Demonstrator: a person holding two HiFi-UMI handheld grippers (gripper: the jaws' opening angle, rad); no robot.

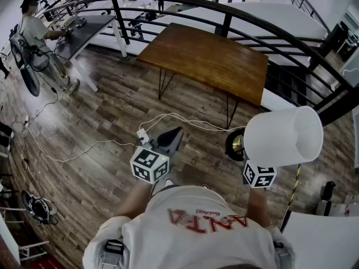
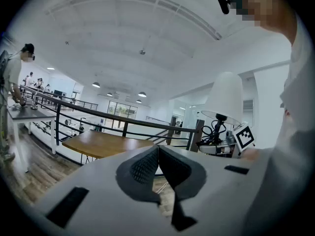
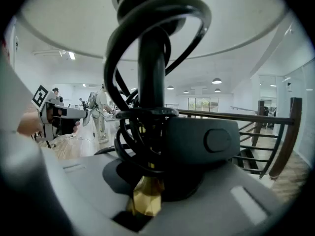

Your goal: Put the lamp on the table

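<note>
The lamp has a white shade (image 1: 283, 136), a black stem (image 3: 150, 63) wound with its black cord, and a dark, gold-trimmed base (image 1: 235, 144). My right gripper (image 1: 255, 167) is shut on the lamp low on the stem (image 3: 147, 146) and carries it tilted above the floor. The brown wooden table (image 1: 207, 55) stands ahead on thin black legs, and its top is bare. At the middle of the head view my left gripper (image 1: 173, 133) is shut with nothing in it. In the left gripper view its pads meet (image 2: 157, 154), with the lamp (image 2: 224, 97) off to the right.
A black railing (image 1: 224, 15) curves behind the table. A white cable (image 1: 168, 117) and a plug strip lie on the wood floor in front of me. Another person (image 1: 33, 32) works at a grey table (image 1: 84, 29) at the far left. A white surface (image 1: 320, 234) sits at the lower right.
</note>
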